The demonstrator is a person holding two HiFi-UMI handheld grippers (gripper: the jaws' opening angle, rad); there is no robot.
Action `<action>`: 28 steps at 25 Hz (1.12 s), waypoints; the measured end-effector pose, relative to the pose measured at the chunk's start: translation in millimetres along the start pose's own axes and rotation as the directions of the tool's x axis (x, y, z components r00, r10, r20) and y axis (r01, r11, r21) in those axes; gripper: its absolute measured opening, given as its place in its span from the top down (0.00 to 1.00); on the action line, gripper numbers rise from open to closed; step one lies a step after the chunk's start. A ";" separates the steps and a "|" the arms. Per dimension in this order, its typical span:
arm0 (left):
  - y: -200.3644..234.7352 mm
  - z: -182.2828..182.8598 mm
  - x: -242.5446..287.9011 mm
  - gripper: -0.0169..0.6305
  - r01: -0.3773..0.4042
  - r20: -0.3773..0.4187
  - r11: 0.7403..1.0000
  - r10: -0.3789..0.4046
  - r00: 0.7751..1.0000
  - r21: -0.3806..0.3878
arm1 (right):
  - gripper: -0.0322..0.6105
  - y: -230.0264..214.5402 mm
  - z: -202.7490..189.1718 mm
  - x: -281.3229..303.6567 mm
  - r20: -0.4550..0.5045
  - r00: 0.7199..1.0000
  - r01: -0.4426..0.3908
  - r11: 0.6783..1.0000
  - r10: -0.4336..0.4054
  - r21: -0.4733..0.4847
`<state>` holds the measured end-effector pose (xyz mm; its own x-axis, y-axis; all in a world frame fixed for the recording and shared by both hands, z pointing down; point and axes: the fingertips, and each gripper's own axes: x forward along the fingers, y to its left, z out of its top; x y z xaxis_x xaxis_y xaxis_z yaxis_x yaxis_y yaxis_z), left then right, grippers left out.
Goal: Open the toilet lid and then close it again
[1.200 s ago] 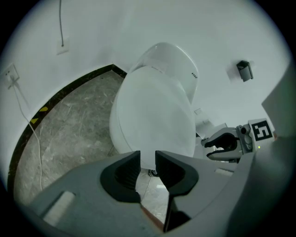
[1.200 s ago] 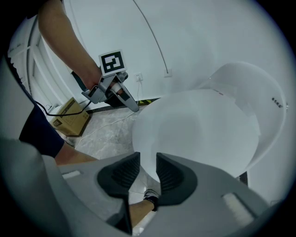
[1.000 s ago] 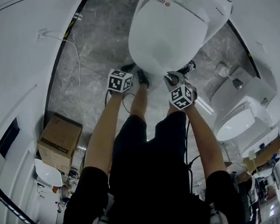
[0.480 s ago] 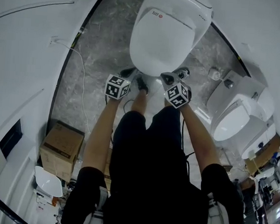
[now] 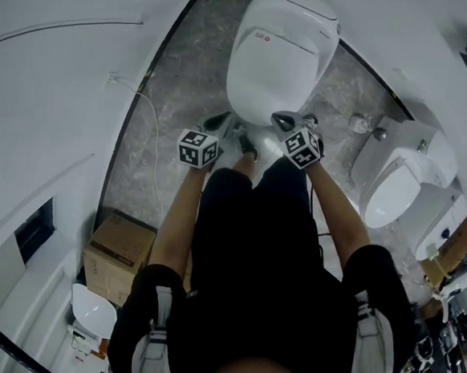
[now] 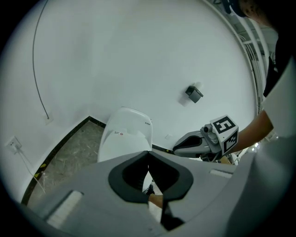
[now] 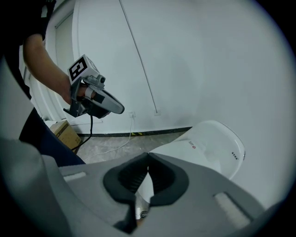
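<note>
The white toilet (image 5: 280, 61) stands on the grey marble floor at the top of the head view, its lid (image 5: 274, 64) lying flat and closed. Both grippers hang in the air in front of its front rim and touch nothing. My left gripper (image 5: 219, 122) is shut and empty, left of the rim. My right gripper (image 5: 282, 119) is shut and empty too, just right of it. In the left gripper view the jaws (image 6: 148, 155) meet below the toilet (image 6: 126, 139), with the right gripper (image 6: 203, 141) alongside. In the right gripper view the closed jaws (image 7: 148, 157) point at the toilet (image 7: 203, 143).
A second white toilet (image 5: 394, 190) stands to the right. A cardboard box (image 5: 124, 249) sits on the floor at the lower left, by the white wall. A thin white cable (image 5: 153, 135) runs from a wall socket (image 5: 113, 80) down across the floor. The person's legs fill the middle.
Both grippers have lifted up and away from the toilet's front rim. The head has risen as well, so the toilet looks smaller. The lid stays down.
</note>
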<state>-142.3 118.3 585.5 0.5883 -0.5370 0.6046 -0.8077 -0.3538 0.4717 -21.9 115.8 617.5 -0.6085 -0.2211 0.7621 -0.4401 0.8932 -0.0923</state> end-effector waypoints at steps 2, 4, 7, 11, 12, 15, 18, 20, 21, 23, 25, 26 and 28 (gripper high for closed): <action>-5.5 13.0 -13.9 0.96 0.002 0.023 1.000 -0.002 1.000 0.011 | 0.95 2.4 12.3 -9.5 0.018 1.000 0.008 1.000 -0.008 -0.003; -13.0 22.3 -26.0 0.96 0.004 0.042 1.000 -0.004 0.999 0.018 | 0.95 5.8 21.3 -20.5 0.036 0.999 0.017 1.000 -0.017 -0.004; -24.2 35.2 -40.1 0.96 0.014 0.066 0.999 -0.016 0.998 0.035 | 0.95 9.6 35.5 -35.8 0.065 0.997 0.032 0.999 -0.031 -0.011; -36.9 50.7 -49.9 0.96 0.025 0.088 0.997 -0.031 0.996 0.073 | 0.95 10.0 57.2 -52.6 0.108 0.993 0.044 0.999 -0.042 -0.009; -39.8 56.0 -51.9 0.96 0.022 0.096 0.996 -0.030 0.995 0.085 | 0.95 9.4 62.3 -55.6 0.120 0.992 0.043 0.999 -0.042 -0.006; -47.0 81.8 -57.9 0.96 -0.001 0.151 0.992 -0.019 0.988 0.130 | 0.95 2.2 82.2 -64.7 0.158 0.987 0.038 0.999 -0.038 0.002; -59.6 99.2 -67.8 0.96 -0.012 0.182 0.981 -0.025 0.983 0.194 | 0.95 0.3 100.0 -76.9 0.187 0.982 0.034 0.999 -0.035 0.013; -66.1 111.7 -72.4 0.96 -0.010 0.206 0.974 -0.038 0.978 0.227 | 0.95 -2.6 115.5 -84.7 0.220 0.975 0.028 0.999 -0.032 0.018; -68.5 117.0 -74.8 0.96 -0.009 0.218 0.972 -0.044 0.975 0.236 | 0.95 -2.7 123.8 -88.8 0.240 0.970 0.020 1.000 -0.026 0.023; -70.9 125.9 -78.9 0.96 -0.006 0.237 0.969 -0.054 0.970 0.248 | 0.95 -0.1 140.1 -96.7 0.278 0.961 0.003 1.000 -0.010 0.028; -71.4 132.9 -82.2 0.96 -0.002 0.254 0.967 -0.065 0.965 0.253 | 0.95 5.0 153.5 -102.4 0.303 0.953 -0.006 1.000 0.001 0.017; -71.8 135.6 -84.0 0.96 0.002 0.264 0.968 -0.070 0.962 0.251 | 0.95 8.0 158.0 -104.2 0.311 0.950 -0.008 1.000 0.005 0.009; -73.4 138.4 -87.6 0.96 0.011 0.281 0.970 -0.081 0.956 0.244 | 0.95 13.1 163.6 -107.1 0.323 0.947 -0.011 1.000 0.010 0.003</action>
<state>-140.1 85.4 409.1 0.6172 -0.6998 0.3596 -0.7865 -0.5358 0.3073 -70.5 87.1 429.8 -0.7932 -0.3269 0.5138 -0.4351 0.8945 -0.1025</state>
